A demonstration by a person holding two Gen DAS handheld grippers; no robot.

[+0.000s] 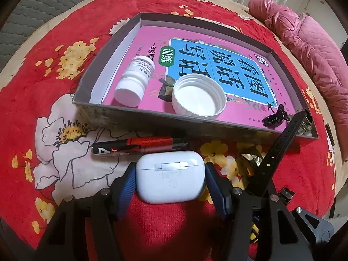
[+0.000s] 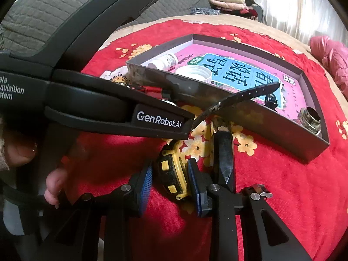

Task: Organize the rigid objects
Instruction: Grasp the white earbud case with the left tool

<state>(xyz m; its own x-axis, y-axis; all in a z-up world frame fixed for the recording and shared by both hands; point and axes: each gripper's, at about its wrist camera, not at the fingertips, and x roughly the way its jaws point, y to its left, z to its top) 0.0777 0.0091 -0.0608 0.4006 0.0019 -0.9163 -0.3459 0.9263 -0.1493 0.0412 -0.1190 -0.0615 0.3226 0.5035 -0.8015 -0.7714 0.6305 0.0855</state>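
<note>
One grey tray (image 1: 121,117) holds one pill bottle (image 1: 134,80), one white lid (image 1: 199,96), one black clip (image 1: 275,117) and one metal cap (image 2: 310,117). One white earbud case (image 1: 170,177) lies crosswise between the spread pads of the left gripper (image 1: 170,184). The right gripper (image 2: 168,178) clamps one yellow-black watch (image 2: 171,174), strap pointing trayward
</note>
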